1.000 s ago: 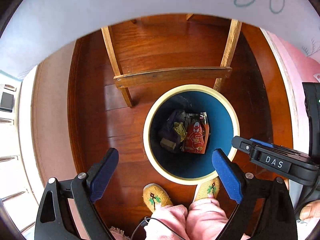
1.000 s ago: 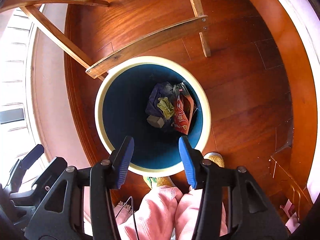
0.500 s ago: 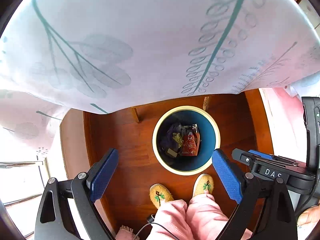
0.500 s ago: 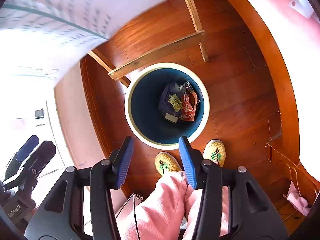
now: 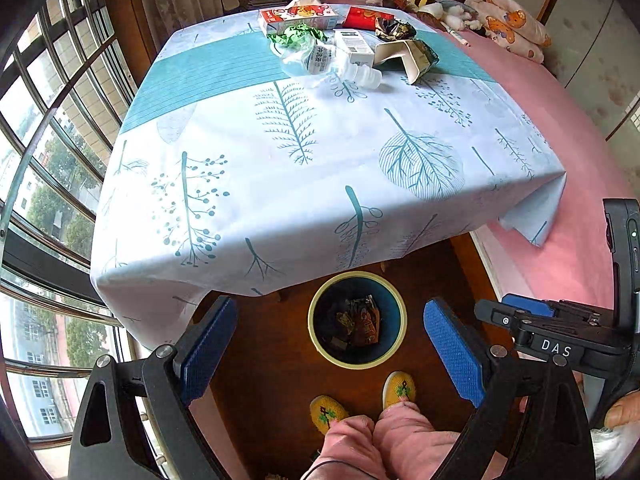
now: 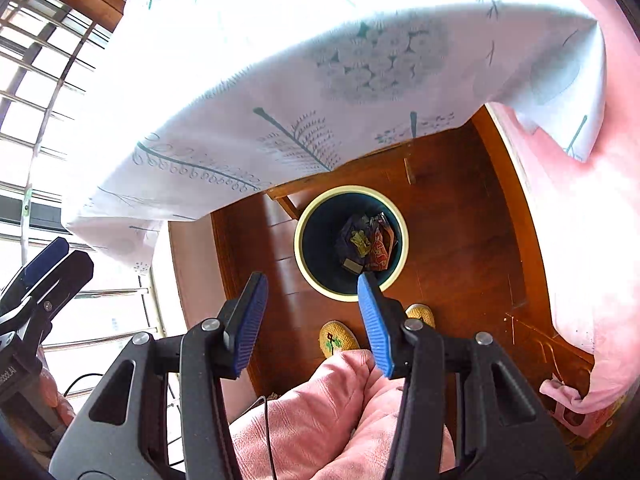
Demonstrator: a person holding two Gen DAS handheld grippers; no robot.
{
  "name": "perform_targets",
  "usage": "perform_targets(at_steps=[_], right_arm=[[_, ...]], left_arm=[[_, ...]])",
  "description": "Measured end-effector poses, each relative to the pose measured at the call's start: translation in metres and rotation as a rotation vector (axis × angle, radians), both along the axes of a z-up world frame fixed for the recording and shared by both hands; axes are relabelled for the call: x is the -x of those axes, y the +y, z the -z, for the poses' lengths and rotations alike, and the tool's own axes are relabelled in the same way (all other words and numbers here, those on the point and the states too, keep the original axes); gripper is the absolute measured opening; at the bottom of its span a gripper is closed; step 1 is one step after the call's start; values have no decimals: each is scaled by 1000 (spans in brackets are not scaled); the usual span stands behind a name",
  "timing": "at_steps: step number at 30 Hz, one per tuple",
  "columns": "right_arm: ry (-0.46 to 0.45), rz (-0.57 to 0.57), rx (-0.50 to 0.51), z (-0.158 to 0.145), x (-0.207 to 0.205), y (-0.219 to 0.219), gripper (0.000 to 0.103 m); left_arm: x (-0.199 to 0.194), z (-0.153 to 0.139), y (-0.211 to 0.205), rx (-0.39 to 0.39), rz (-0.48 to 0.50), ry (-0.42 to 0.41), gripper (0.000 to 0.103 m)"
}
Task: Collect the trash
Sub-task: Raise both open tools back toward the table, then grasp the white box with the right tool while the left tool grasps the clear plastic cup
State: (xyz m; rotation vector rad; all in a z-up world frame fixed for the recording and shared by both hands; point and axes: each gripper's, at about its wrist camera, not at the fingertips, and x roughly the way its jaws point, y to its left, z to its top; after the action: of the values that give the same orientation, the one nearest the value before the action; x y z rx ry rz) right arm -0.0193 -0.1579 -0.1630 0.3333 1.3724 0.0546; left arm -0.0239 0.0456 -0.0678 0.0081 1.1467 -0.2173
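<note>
We stand at the bin (image 5: pixel 357 320), both tongs empty: the left gripper (image 5: pixel 328 344) spread wide, the right gripper (image 6: pixel 310 316) parted about halfway, nothing between the pads of either. The bin sits on the wood floor just under the table's near edge, in front of our slippers (image 5: pixel 328 414), and already holds several wrappers (image 6: pixel 366 244), so part of the job looks done. The rest lies on the table (image 5: pixel 320 152), at the far side from the bin: a clear plastic bottle (image 5: pixel 328 64), a green crumpled wrapper (image 5: pixel 296 36), a red-and-white carton (image 5: pixel 298 16), a small white box (image 5: pixel 354 46), a red packet (image 5: pixel 366 16) and a torn carton (image 5: pixel 408 56), all heaped close together. In our judgement most of the collecting remains. The hanging tablecloth (image 6: pixel 320 92) overhangs part of the bin, and the heap sits a long reach across the table; the pink bed (image 5: pixel 560 120) flanks the table on the right, and windows (image 5: pixel 44 120) on the left.
</note>
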Motion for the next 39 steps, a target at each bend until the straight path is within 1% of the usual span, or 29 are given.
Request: perform_targets(at_steps=[5, 9, 11, 13, 17, 19, 22, 25, 28, 31, 35, 39], right_arm=[[-104, 13, 18, -55, -1, 2, 44], [-195, 2, 42, -98, -4, 6, 44], [-244, 0, 58, -118, -8, 7, 44], [-287, -1, 74, -139, -12, 9, 44], [-349, -2, 98, -165, -19, 12, 44], [-369, -9, 108, -170, -20, 17, 44], [-393, -19, 127, -179, -26, 22, 44], [-402, -27, 135, -180, -39, 23, 44], [-401, -40, 135, -178, -57, 22, 44], [-396, -58, 124, -173, -81, 18, 44], [-387, -109, 105, -165, -127, 12, 44], [-369, -203, 92, -157, -186, 9, 44]], left_arm=[[-3, -48, 6, 14, 34, -45, 95], [-9, -84, 15, 3, 10, -127, 95], [-15, -95, 21, -18, -16, -149, 95], [-23, -99, 33, -26, -42, -143, 95], [-36, -100, 47, 15, -69, -107, 93], [-42, -98, 52, 31, -84, -101, 83], [-53, -90, 56, 56, -110, -73, 78], [-69, -77, 56, 104, -140, -43, 78], [-89, -67, 60, 133, -191, -17, 78], [-111, -61, 60, 169, -227, -27, 78], [-147, -52, 54, 173, -280, -44, 78], [-194, -34, 45, 198, -376, -19, 78]])
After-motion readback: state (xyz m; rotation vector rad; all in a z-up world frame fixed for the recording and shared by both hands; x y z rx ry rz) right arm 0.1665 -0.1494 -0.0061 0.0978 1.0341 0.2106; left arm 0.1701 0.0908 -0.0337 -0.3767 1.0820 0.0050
